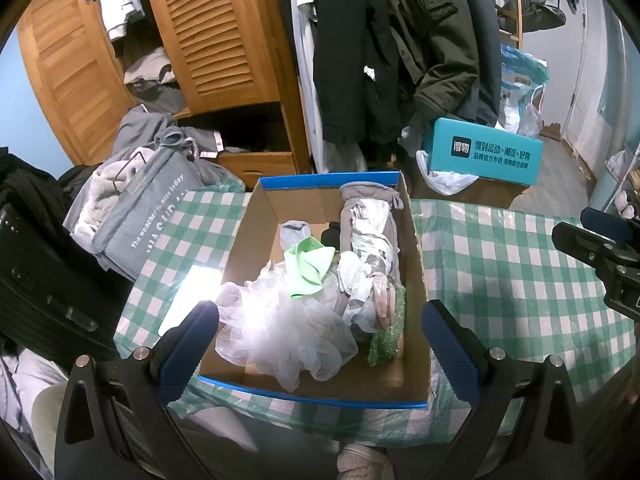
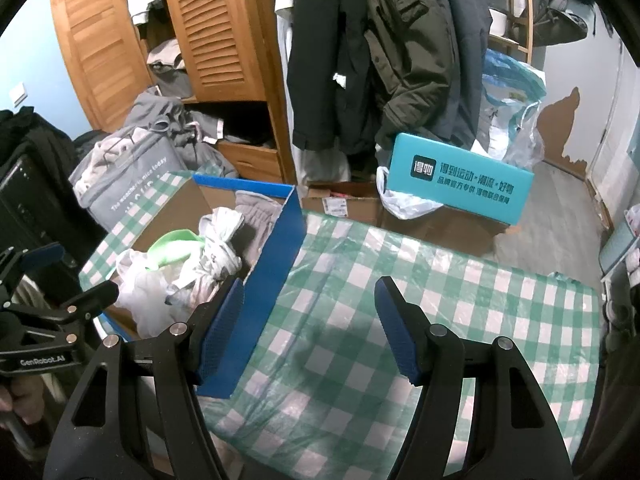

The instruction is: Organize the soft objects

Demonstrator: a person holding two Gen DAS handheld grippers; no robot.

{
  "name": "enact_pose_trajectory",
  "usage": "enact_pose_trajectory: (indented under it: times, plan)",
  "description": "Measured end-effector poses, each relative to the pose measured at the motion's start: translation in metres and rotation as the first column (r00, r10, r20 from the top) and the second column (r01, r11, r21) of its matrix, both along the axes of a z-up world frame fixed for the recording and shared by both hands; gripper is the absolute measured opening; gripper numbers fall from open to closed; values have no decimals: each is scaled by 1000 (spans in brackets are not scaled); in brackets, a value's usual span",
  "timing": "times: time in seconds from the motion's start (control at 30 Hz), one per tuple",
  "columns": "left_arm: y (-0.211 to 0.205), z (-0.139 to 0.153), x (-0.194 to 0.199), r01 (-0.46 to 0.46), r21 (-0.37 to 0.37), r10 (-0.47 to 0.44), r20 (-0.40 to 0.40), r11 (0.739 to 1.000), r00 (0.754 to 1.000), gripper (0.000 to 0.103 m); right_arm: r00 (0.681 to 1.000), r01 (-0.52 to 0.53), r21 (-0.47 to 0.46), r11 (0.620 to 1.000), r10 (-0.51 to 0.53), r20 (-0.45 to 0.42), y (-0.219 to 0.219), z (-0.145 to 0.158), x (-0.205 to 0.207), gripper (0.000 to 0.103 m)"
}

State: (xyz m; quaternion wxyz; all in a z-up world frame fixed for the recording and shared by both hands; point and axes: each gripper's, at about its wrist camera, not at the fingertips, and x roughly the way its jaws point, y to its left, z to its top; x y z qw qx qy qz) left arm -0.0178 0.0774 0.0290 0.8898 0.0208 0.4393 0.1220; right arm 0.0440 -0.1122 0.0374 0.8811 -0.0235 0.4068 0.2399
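On the checked tablecloth (image 2: 460, 280), a cardboard box (image 1: 418, 264), both grippers' fingers (image 1: 452, 340) apart.

Black-framed left tool (image 1: 320, 334) and right tool (image 2: 310, 326), ribbed blue pads, silver screws, white "GenRobot.AI" lettering.

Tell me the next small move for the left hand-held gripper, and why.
Probably lower the left hand-held gripper onto the white mesh puff: its jaws are open and empty, and the puff lies nearest in the cardboard box, on top of the pile.
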Motion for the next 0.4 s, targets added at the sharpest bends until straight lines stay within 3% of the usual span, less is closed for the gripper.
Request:
enact_pose_trajectory:
  times: [0.4]
  plan:
    - [-3,-8,4,7,3,-7,-1,1000,1000,102,1000,6,-2,1000,-6,0,-1,-3,0,67]
